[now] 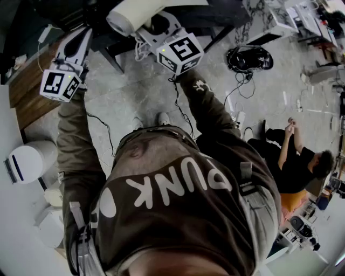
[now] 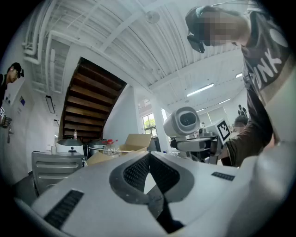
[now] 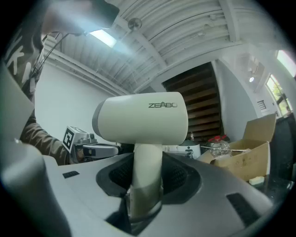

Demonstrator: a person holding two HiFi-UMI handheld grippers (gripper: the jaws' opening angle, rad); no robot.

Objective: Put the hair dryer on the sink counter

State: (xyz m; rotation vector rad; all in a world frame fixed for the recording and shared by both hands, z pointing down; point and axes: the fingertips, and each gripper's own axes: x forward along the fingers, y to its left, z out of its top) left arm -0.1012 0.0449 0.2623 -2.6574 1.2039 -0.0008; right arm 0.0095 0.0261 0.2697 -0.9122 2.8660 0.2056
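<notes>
The cream hair dryer [image 3: 143, 118] stands upright in the right gripper view. Its handle [image 3: 147, 173] runs down between the two dark pads. My right gripper [image 3: 147, 190] is shut on that handle. In the head view the hair dryer [image 1: 135, 13] sits at the top, ahead of the right gripper [image 1: 153, 28] and its marker cube [image 1: 180, 52]. My left gripper [image 1: 80, 35] is held up at the top left. In its own view the left gripper [image 2: 149, 155] has its pad tips together with nothing between them. That view also shows the hair dryer [image 2: 183, 122] off to the right.
A person sits on the floor at the right [image 1: 296, 159]. Cables and a black bundle [image 1: 249, 58] lie on the grey floor. A white round appliance [image 1: 29, 160] stands at the left. A cardboard box [image 3: 245, 157] and a dark wooden staircase [image 2: 90, 106] lie ahead.
</notes>
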